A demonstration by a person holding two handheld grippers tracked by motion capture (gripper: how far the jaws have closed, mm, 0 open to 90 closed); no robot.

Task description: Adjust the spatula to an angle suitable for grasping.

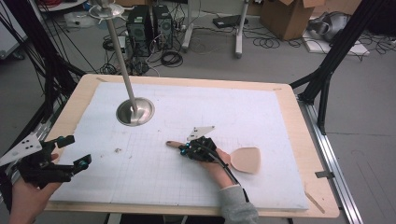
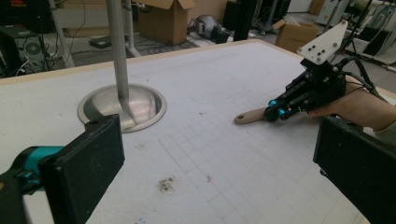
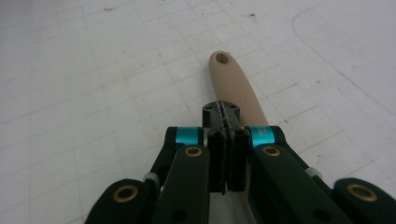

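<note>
At the white gridded mat [image 1: 154, 177], my right gripper [image 1: 186, 150] lay low over the handle of a wooden spatula [image 1: 245, 159], its jaws pressed together with no gap that I could see. In the right gripper view the handle [image 3: 233, 86] ran out from under the closed tips [image 3: 223, 112], hanging hole toward the far end, and I could not tell from there whether the jaws pinched the wood or merely rested on top of it. The spatula itself lay flat on the mat, blade toward my right, handle pointing left, well apart from the metal stand [image 1: 135, 111] with its round base and tall pole. My left gripper [image 1: 70, 151] hovered off at the near left edge of the table [image 1: 299, 140], jaws spread wide and holding nothing. I judged the work barely begun: the tool was reached and perhaps caught, but not lifted, and carrying it anywhere was all left to do.
</note>
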